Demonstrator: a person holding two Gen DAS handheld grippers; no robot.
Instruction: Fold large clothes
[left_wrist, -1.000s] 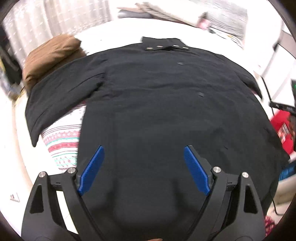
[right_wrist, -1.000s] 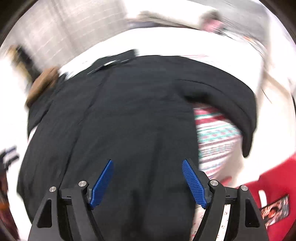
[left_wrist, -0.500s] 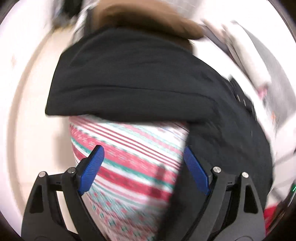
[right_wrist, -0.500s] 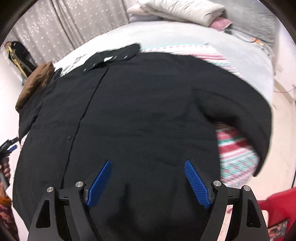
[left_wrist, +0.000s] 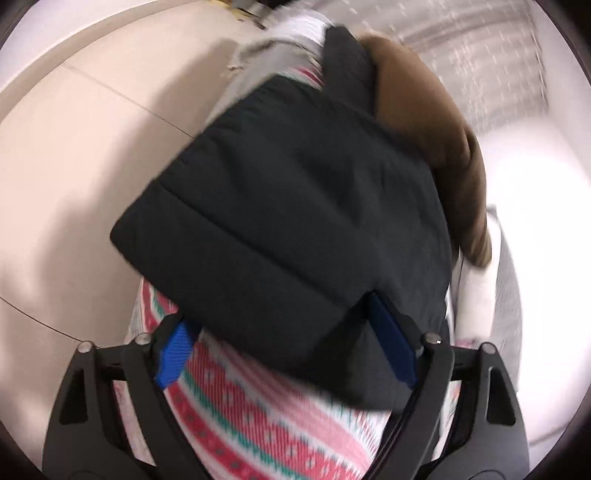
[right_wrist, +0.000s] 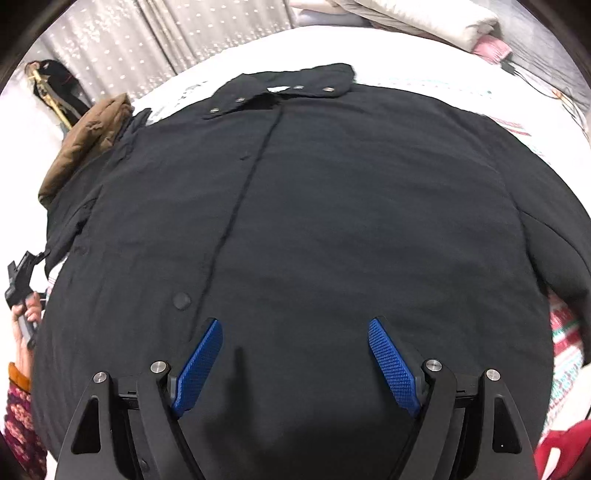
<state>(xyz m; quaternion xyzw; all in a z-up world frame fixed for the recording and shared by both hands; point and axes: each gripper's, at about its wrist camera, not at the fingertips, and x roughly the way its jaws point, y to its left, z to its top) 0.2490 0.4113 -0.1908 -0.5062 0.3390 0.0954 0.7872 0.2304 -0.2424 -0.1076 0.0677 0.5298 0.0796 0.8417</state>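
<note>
On the bed (right_wrist: 424, 48) lies the black coat (right_wrist: 314, 203) flat (front up), the left claw (left_wrist: 288, 343), jaws just narrowing, straddles its sleeve cuff (left_wrist: 258, 258) ungripped, the right claw (right_wrist: 295, 358) hovers released, so folding the sleeve inward needs a pinch first.

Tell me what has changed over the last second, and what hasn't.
The left hand-held gripper swung from over the black coat's body out to its sleeve cuff; its jaws have just been closing, the cuff now between them. The right hand-held gripper shifted slightly and hangs open. The black coat stayed spread flat.
</note>
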